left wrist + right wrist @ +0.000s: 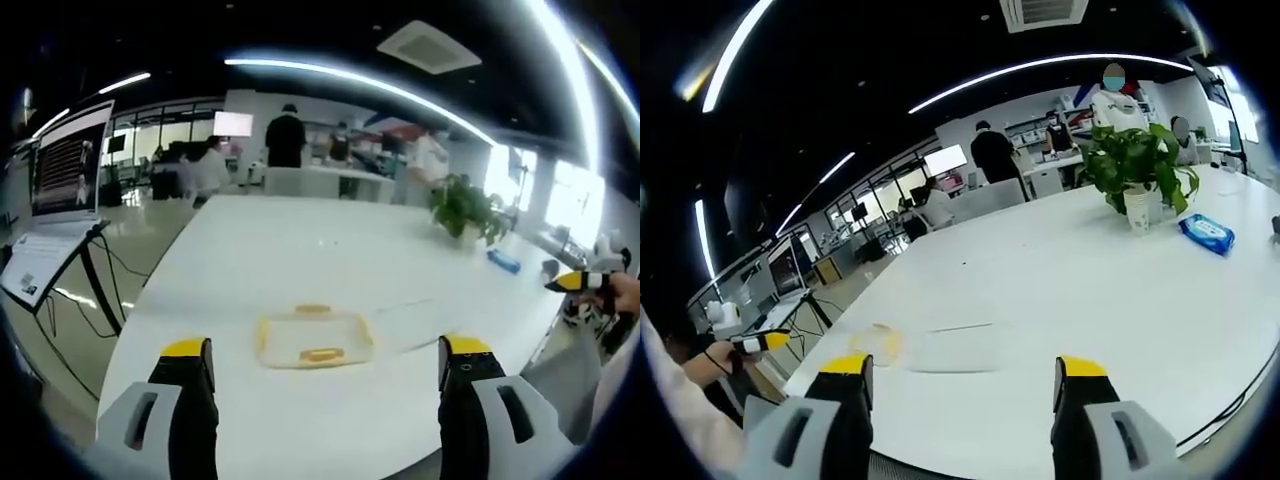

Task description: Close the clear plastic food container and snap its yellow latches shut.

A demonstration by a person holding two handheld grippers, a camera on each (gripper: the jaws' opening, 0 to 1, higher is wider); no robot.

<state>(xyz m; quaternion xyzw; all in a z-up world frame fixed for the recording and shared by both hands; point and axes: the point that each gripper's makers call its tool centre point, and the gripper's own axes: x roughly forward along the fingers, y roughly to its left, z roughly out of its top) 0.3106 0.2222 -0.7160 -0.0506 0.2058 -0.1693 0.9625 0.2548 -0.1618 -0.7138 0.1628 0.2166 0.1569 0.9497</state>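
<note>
Tabletop (300, 250): large, white, glossy, running far back into an open office; people stand and sit at its far end.

Laptop (68, 165): open on a slanted stand beside the tabletop in the left gripper view; screen lit, its text too small to read.

Potted plant (1132, 165): green leaves in a white pot, upright on the tabletop toward the far right.

Left gripper (325, 362): black jaws with yellow tips, spread wide, nothing between them, held short of the tabletop's near edge. Seen also at the far left of the right gripper view, in a person's hand.

Right gripper (965, 378): same build, jaws likewise wide apart and empty, above the near edge.

Clear plastic food container (315, 338): shallow, rectangular with rounded corners, transparent with a yellowish rim. It sits on the tabletop near the front edge, straight ahead of the left gripper and between its jaws in that view. No label or print can be made out.

Clear lid (410, 322): lies flat on the tabletop just beside the container, on its right in the left gripper view; whether the two touch cannot be told. Container therefore open.

Blue packet (1206, 232): flat wipes-type pack with a pale label, writing illegible, lying near the plant.

Yellow latches (322, 354): one on the container's near long side, one on the far side.
</note>
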